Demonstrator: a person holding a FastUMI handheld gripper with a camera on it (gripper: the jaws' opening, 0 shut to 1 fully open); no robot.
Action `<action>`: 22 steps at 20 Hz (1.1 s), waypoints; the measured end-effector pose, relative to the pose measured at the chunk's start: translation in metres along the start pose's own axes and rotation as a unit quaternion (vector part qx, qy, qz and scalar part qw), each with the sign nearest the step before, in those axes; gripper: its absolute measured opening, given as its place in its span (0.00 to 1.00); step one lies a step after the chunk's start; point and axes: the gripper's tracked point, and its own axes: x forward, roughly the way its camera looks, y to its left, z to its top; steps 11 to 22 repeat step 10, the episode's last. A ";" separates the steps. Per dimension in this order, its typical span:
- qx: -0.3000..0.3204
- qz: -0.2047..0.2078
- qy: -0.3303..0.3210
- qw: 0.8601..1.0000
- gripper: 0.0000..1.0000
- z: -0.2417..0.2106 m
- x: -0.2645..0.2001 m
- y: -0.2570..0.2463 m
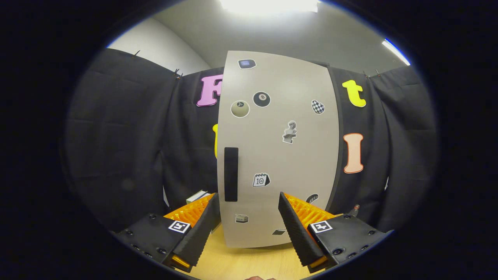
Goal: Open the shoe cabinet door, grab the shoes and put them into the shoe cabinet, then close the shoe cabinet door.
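Straight ahead of the hand-held gripper (249,221) stands the tall beige shoe cabinet door (278,149), a flat panel dotted with small stickers, among them a black billiard ball sticker (261,99), a pale round ball sticker (240,109), a checkered heart sticker (318,107), a grey statue bust sticker (289,132) and a little calendar sticker (261,180). A narrow black vertical handle slot (231,174) sits near the panel's left edge, in its lower half. The door looks closed or nearly so; whether a gap has opened along its edge cannot be told.

The gripper is released, its two fingers spread wide with nothing between them but the lower part of the door beyond. The left finger's tip lies just beside the door's left edge, below the handle slot, and the right finger's tip overlaps the door's lower right area; whether either touches the panel cannot be told.

The cabinet stands on a light wooden tabletop (249,262), whose bare surface shows between the fingers at the near edge. Behind the left finger, near the cabinet's left side, lies a small white and green box (197,196). Black cloth (128,155) hangs as the booth wall on both sides of the cabinet, with a grey ceiling and a bright lamp (268,4) above.
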 end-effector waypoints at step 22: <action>-0.011 -0.003 -0.004 1.000 0.96 -0.005 -0.006 -0.007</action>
